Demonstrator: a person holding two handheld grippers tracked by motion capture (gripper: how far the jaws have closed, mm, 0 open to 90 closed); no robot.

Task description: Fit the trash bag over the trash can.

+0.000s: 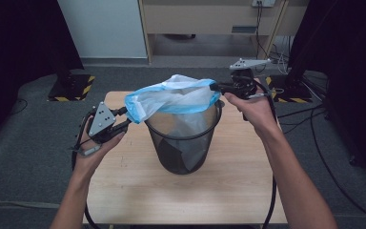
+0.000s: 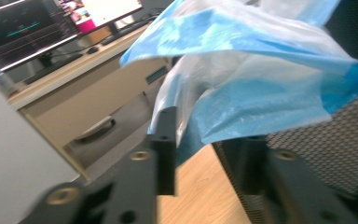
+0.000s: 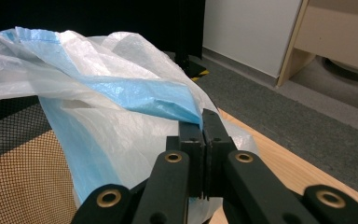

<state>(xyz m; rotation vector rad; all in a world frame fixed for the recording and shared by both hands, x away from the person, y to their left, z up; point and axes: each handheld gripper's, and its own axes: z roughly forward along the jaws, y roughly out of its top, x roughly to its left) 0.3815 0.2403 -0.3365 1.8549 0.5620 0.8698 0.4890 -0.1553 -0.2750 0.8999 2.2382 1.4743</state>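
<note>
Right gripper (image 3: 203, 122) is pinching the blue-edged bag (image 1: 174, 98) over the mesh bin (image 1: 186, 143) (jaws together on the film). Left gripper (image 2: 205, 140) is standing apart, bag edge hanging between its jaws.

I see a thin, crinkled white plastic bag with a blue band along its mouth (image 1: 174, 98) draped over the rim of a black wire-mesh waste bin (image 1: 183, 143); the bin stands upright mid-table; the bag's mouth is stretched wide above it.

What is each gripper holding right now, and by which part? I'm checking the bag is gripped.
The right gripper pinches the bag by its blue rim. The left gripper is open, the rim between its jaws, unheld.
</note>
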